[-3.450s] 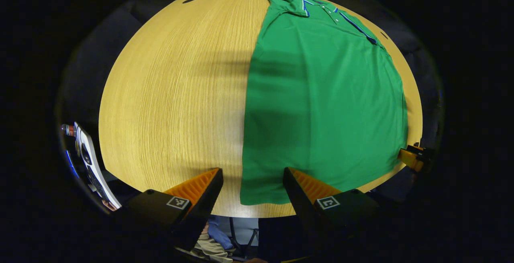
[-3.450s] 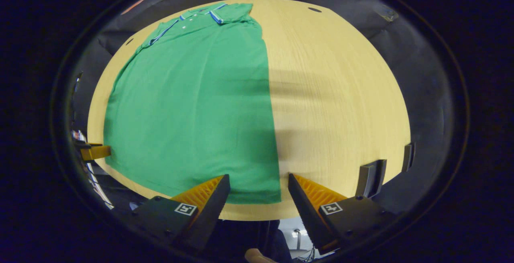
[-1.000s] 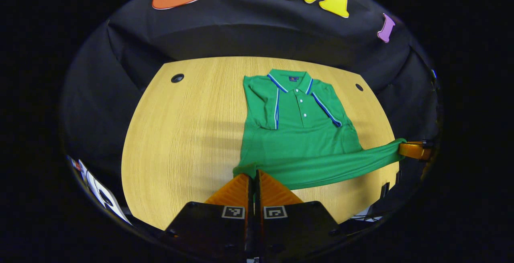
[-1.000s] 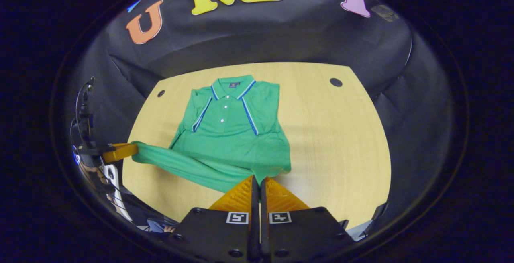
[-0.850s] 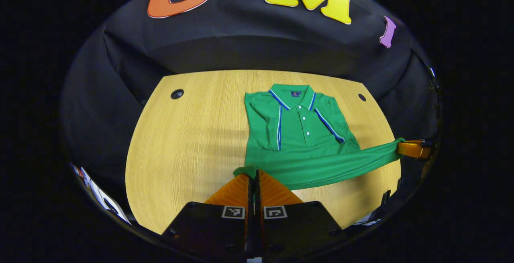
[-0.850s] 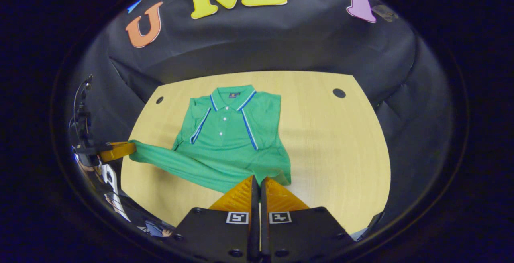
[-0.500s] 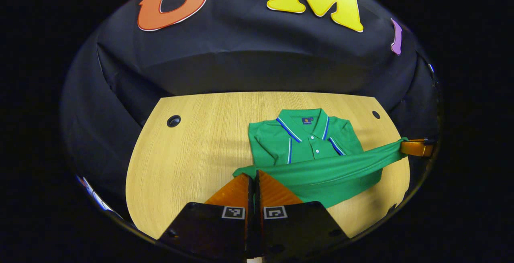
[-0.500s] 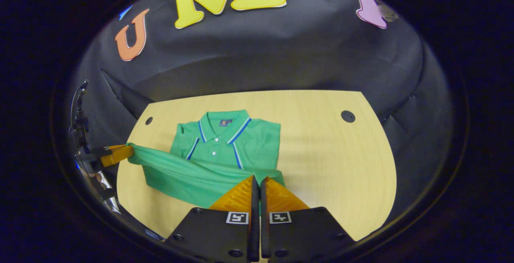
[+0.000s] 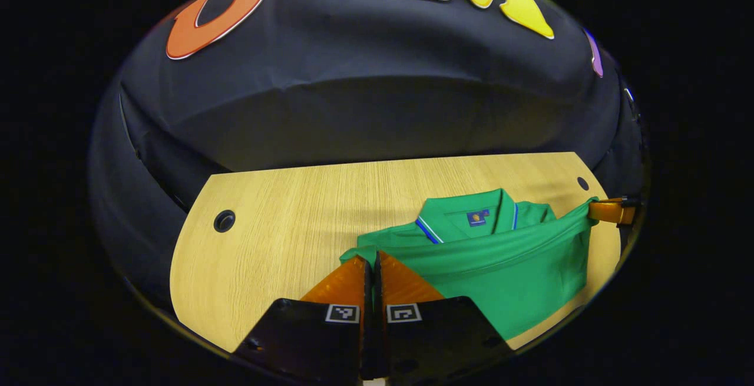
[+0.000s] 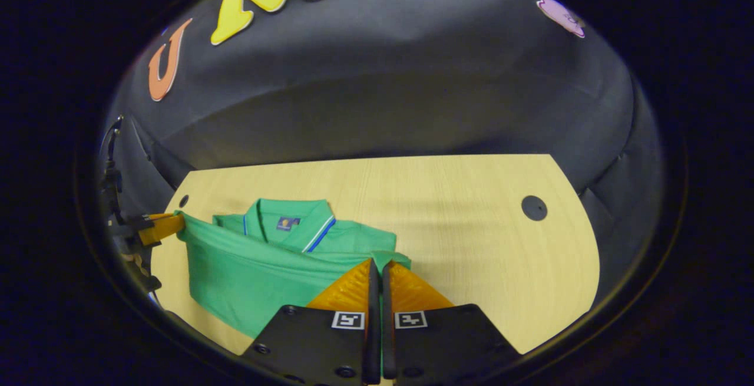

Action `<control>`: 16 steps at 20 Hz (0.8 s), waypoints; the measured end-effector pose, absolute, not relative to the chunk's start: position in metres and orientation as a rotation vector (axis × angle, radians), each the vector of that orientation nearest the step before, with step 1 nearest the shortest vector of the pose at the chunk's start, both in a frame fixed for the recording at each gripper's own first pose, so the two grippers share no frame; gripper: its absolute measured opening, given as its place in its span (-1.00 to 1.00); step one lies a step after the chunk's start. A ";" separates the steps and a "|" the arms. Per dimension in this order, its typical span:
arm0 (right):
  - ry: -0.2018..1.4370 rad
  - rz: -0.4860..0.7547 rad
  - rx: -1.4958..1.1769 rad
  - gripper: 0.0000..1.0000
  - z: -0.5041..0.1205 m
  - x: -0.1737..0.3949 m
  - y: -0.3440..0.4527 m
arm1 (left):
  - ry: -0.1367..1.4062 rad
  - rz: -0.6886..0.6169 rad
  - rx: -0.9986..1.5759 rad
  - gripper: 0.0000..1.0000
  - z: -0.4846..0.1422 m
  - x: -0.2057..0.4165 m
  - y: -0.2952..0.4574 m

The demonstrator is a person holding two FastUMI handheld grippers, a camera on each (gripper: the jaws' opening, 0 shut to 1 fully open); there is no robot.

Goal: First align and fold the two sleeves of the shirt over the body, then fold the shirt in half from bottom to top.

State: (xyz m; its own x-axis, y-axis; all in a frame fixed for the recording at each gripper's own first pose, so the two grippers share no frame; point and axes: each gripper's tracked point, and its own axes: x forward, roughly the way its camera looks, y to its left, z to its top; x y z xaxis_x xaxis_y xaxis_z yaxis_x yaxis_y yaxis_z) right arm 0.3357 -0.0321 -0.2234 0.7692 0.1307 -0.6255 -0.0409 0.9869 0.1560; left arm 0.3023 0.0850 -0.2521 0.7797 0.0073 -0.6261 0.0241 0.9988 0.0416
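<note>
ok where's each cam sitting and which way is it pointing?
Left gripper view: rides the left gripper, above the table's near edge, facing the booth wall; own fingers pinch the shirt's hem corner.
Right gripper view: rides the right gripper, same heading; own fingers pinch the other hem corner.
Shared: shirt collar, table, wall, and each sees the other gripper at the far hem end.

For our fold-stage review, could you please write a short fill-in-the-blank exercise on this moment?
1. Each tool is shut on the ____ of the green polo shirt.
2. The left tool and right tool hold it stretched just short of the shirt's ____.
3. The shirt lies on a ____ table.

Missing words: hem; collar; wooden
</note>
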 end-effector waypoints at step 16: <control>0.731 0.065 0.174 -0.28 -0.258 0.368 -0.029 | 0.691 0.004 0.092 0.09 -0.280 0.325 0.088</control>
State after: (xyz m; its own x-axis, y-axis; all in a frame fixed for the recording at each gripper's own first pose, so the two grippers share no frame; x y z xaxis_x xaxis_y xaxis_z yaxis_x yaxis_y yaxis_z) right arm 0.3683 -0.0291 -0.2580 0.7434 0.1199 -0.6580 0.0015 0.9835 0.1809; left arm 0.3247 0.0875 -0.2799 0.7710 0.0342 -0.6359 0.0265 0.9960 0.0857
